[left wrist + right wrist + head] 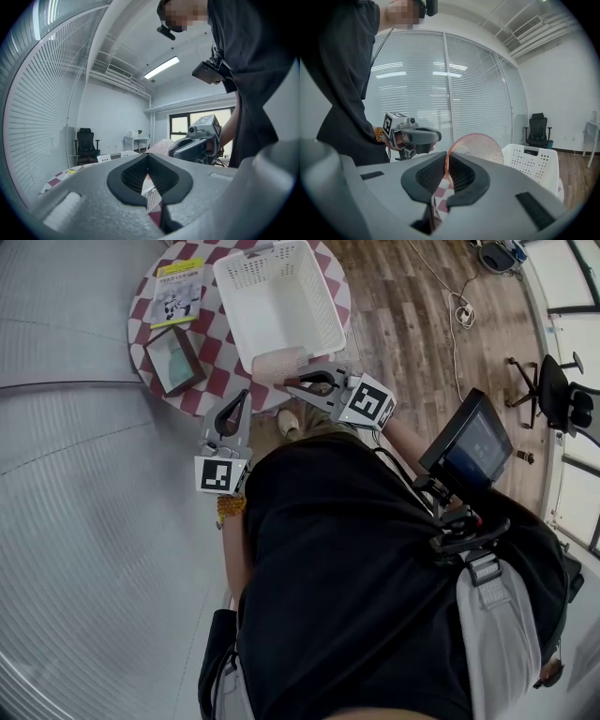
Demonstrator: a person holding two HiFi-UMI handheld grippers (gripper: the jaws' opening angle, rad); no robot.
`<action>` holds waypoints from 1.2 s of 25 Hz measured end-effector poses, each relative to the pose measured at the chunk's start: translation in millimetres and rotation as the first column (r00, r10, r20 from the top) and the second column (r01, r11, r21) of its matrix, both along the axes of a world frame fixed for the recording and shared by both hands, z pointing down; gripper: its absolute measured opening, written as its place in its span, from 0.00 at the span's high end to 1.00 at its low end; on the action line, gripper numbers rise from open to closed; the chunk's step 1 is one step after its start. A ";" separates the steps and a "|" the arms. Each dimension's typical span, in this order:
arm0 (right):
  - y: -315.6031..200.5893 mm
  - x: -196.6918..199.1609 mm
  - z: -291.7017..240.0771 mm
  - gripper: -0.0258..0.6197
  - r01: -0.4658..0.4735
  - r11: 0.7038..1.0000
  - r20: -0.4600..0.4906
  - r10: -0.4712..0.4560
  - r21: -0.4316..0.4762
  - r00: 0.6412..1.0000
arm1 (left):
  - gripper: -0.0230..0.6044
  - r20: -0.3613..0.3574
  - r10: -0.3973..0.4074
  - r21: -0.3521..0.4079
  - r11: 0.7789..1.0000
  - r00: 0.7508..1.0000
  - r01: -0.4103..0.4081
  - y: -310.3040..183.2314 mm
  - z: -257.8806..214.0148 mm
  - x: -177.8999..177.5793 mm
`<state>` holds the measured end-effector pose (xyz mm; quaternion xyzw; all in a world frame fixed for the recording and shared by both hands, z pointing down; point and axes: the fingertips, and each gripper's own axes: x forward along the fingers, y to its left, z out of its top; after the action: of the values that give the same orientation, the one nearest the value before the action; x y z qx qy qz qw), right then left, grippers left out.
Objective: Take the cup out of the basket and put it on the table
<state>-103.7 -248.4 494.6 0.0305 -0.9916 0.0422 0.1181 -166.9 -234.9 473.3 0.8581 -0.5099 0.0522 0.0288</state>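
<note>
Cup (278,365) rim pinched in right gripper (446,165), left gripper (148,161) clenched empty, booklet (178,292) print (yellow cover) too small to read

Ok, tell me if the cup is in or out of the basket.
Out. The right gripper is shut on the cup by its rim, holding it beside the basket, not inside.

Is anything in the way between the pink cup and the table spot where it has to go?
Nothing visible is. The right gripper holds the cup by its rim, just outside the white basket's near corner, over bare checkered table. The brown frame sits further left, apart from it.
</note>
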 end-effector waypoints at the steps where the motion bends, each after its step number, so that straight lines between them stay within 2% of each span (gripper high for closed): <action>1: 0.0 0.6 0.3 0.92 -0.001 1.000 0.000 0.001 0.002 1.000 | 0.96 -0.002 0.002 0.004 1.000 1.000 -0.002 -0.1 -0.9 1.3; 4: 0.1 1.6 0.3 0.92 -0.006 1.000 0.002 0.006 -0.002 1.000 | 0.96 -0.010 0.003 0.018 1.000 1.000 -0.003 -0.1 -2.1 3.0; 7: -0.4 2.2 0.1 0.92 -0.005 1.000 0.006 0.005 -0.006 1.000 | 0.96 0.021 -0.011 -0.027 1.000 1.000 0.011 1.5 4.1 0.6; 30: -4.6 -1.0 -1.4 0.92 0.004 1.000 -0.014 -0.003 0.031 1.000 | 0.96 0.004 -0.018 -0.015 1.000 1.000 0.018 5.0 6.8 -1.1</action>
<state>-104.6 -253.0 493.2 0.0308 -0.9914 0.0265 0.1246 -168.0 -229.9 480.1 0.8532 -0.5173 0.0572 0.0347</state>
